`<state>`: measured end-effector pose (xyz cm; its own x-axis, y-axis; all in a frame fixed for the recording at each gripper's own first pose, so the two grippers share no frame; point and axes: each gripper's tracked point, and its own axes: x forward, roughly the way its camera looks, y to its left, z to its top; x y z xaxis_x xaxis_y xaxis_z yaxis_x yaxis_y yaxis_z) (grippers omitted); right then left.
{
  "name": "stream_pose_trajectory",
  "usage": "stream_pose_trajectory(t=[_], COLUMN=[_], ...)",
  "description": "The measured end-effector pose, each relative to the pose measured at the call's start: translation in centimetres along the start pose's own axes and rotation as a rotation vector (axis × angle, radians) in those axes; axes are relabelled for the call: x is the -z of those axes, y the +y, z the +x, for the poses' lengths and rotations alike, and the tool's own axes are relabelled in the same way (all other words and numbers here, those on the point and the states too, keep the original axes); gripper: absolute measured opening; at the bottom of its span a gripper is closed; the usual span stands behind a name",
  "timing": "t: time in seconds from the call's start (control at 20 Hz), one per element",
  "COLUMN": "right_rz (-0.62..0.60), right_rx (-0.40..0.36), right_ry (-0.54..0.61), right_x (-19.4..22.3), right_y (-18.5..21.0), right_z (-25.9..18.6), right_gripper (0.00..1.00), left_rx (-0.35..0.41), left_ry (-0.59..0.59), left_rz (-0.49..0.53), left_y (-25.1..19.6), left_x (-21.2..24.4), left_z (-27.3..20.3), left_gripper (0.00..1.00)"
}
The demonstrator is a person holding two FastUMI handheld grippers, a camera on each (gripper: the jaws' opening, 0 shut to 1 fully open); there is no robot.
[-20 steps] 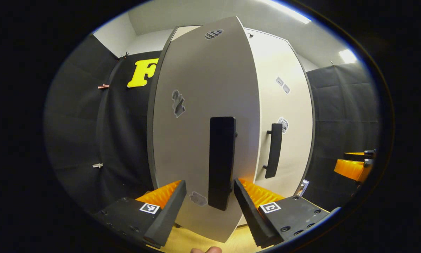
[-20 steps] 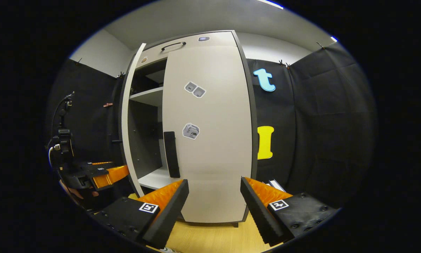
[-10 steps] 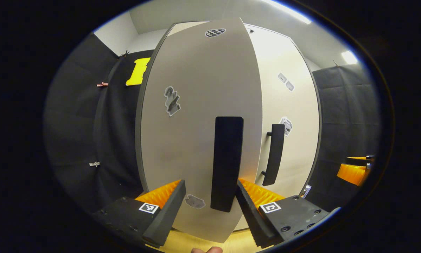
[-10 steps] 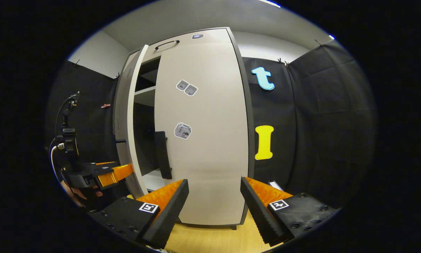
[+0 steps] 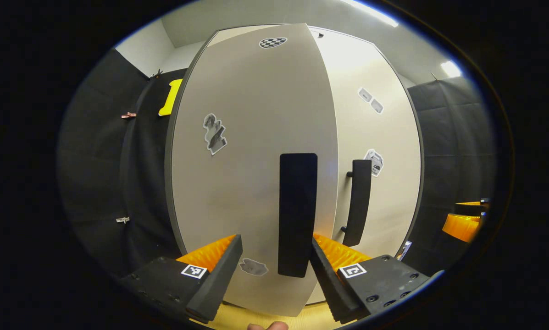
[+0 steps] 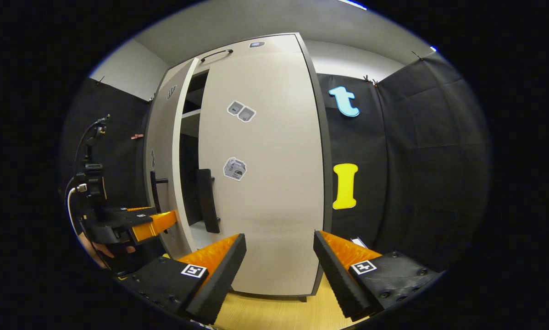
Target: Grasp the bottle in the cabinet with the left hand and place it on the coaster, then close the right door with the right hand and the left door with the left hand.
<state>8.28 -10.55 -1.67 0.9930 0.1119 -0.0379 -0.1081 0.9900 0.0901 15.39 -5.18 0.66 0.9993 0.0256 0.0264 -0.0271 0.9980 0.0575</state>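
Observation:
The pale left door (image 5: 251, 151) stands close in front of me, slightly ajar. Its black handle (image 5: 297, 215) rises between the open fingers of my left gripper (image 5: 274, 270), nearer the right-hand one, and neither finger presses on it. The right door (image 5: 379, 137) lies flush behind it, with its own handle (image 5: 359, 201). In the right gripper view the right door (image 6: 265, 183) is shut and the left door (image 6: 164, 160) leaves a narrow gap. There the left gripper (image 6: 136, 222) sits at that door's outer face. My right gripper (image 6: 279, 270) is open and holds nothing.
Black cloth walls close in on both sides of the cabinet. The cabinet stands on a light wooden surface (image 6: 274, 311). A small white card (image 6: 359, 241) lies at its right foot. A hand (image 6: 100, 250) holds the left gripper. The right gripper (image 5: 462, 224) shows at the far right.
The left door has swung further towards the cabinet, so the gap to the right door has narrowed. My left gripper has followed it. The right gripper has barely shifted.

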Motion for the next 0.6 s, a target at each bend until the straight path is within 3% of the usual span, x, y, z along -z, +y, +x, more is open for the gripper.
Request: stream_pose_trajectory(t=[0.6], right_rz=[0.014], right_rx=[0.012], right_ry=[-0.006], right_x=[-0.6], right_y=[1.4], right_z=[-1.5], right_gripper=[0.98], left_rx=[0.015], left_ry=[0.016], left_rz=[-0.022], left_y=[0.3], left_x=[0.1], left_z=[-4.5], left_gripper=[0.9])
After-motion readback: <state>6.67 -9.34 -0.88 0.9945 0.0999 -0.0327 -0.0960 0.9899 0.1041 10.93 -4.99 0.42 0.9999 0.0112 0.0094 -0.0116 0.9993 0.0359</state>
